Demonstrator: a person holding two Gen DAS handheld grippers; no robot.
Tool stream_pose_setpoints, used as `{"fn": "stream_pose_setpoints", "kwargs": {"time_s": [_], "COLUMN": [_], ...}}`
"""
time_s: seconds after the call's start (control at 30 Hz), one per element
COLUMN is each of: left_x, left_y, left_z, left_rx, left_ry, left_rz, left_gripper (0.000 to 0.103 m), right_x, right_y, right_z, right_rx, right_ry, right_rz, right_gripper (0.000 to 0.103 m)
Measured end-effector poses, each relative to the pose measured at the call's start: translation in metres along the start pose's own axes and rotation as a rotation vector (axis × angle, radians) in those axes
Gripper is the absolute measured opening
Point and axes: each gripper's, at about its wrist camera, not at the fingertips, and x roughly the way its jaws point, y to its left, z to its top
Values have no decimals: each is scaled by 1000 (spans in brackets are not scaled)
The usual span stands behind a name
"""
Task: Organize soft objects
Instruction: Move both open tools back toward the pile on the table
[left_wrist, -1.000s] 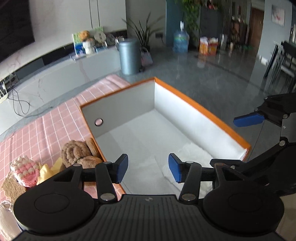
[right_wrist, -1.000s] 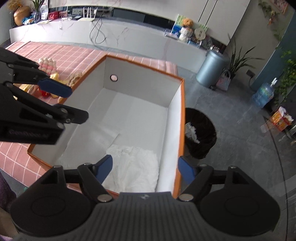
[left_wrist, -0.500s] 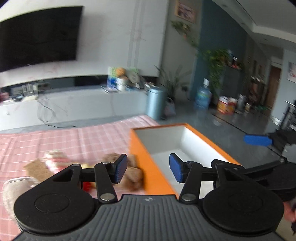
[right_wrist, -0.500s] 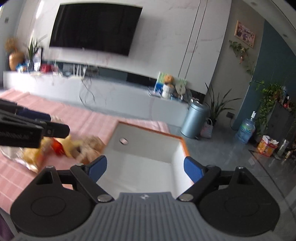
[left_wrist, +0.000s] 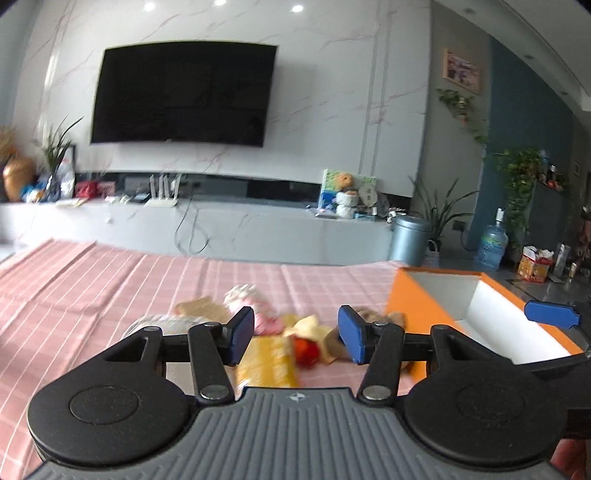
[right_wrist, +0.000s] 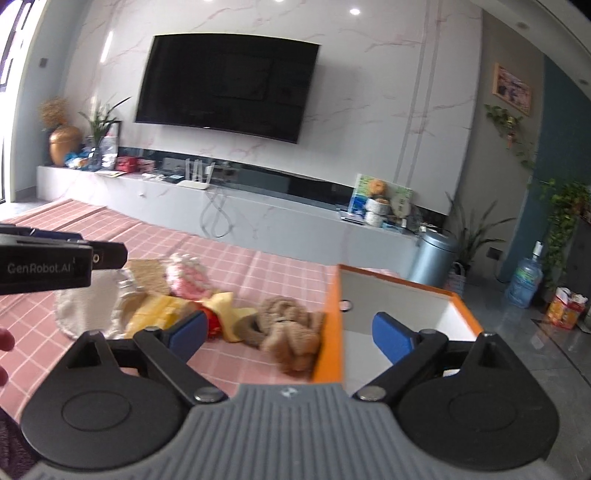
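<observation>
Beside orange box (right_wrist: 330, 334), brown plush (right_wrist: 291, 332) clear only in right view; both hand-held grippers opening, empty.

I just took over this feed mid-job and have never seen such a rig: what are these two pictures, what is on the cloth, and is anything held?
A person holds one hand-held gripper per hand; each camera looks forward along its fingers. In the left view, the left gripper is empty, jaws opening. In the right view, the right gripper is also empty, jaws opening wide. On the pink checked cloth lies a pile of soft toys: a brown plush, a pink one and yellow pieces. The orange box stands right of them.
</observation>
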Motion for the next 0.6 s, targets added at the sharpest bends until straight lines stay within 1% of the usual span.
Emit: {"fn": "stream_pose_setpoints", "kwargs": {"time_s": [0.17, 0.23, 0.33, 0.47, 0.5, 0.57, 0.6], "left_x": [-1, 0, 3, 5, 8, 12, 16], "left_y": [39, 52, 71, 88, 92, 103, 110], "left_z": [-15, -19, -26, -40, -43, -47, -48], "left_rx": [-61, -76, -111, -143, -147, -149, -153], "left_ry": [59, 100, 163, 201, 206, 208, 207], "left_rz": [45, 56, 40, 76, 88, 114, 133], "left_gripper": [64, 63, 63, 63, 64, 70, 74], "right_x": [11, 20, 34, 54, 59, 69, 73], "right_y": [19, 26, 35, 45, 47, 51, 54], "right_z": [-3, -6, -9, -10, -10, -8, -8], "right_rx": [4, 9, 20, 38, 45, 58, 64], "right_ry": [7, 28, 70, 116, 125, 145, 156], "right_rz": [48, 62, 88, 124, 133, 153, 164], "right_gripper": [96, 96, 96, 96, 96, 96, 96]}}
